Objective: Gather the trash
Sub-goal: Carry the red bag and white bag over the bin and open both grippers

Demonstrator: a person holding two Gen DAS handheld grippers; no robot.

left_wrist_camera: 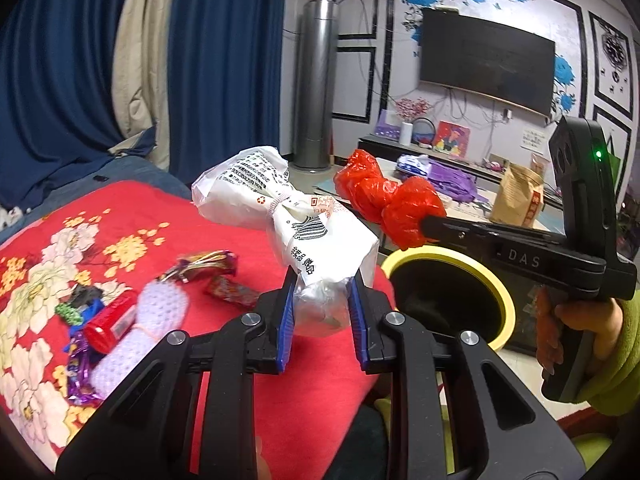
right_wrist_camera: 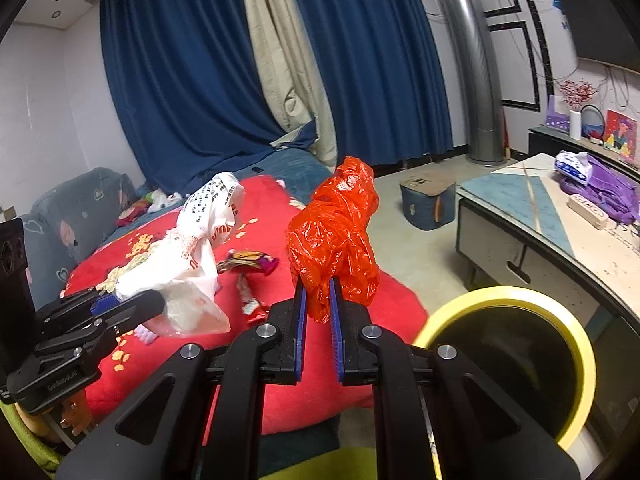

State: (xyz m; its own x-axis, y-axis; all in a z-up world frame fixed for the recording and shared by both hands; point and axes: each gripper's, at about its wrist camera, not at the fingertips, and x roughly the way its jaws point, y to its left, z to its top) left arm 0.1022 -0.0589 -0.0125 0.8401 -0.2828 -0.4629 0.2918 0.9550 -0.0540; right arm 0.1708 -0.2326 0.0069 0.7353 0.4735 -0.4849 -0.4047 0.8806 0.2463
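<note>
Black linkage arms and blue-padded fingers fill the foreground of both wrist views: the left gripper [left_wrist_camera: 322, 300] is clamped narrowly on the clear lower end of a crumpled white plastic bag with black print [left_wrist_camera: 280, 204], and the right gripper [right_wrist_camera: 318, 300] is pinched almost fully together on a thin fold of a crinkled red plastic bag [right_wrist_camera: 336, 236]. Both bags hang in the air above the red floral blanket [left_wrist_camera: 132, 216], near the round black bin with a yellow rim [right_wrist_camera: 516, 344], which sits off to the right. The likeliest trouble, as I judge it, is the red bag: so little film is caught that a swing could slip it free, short of the bin. The white bag is bulky and may catch the rim. Loose candy wrappers [left_wrist_camera: 212, 264] and a small red plastic bottle [left_wrist_camera: 110, 322] on the blanket remain uncollected.
</note>
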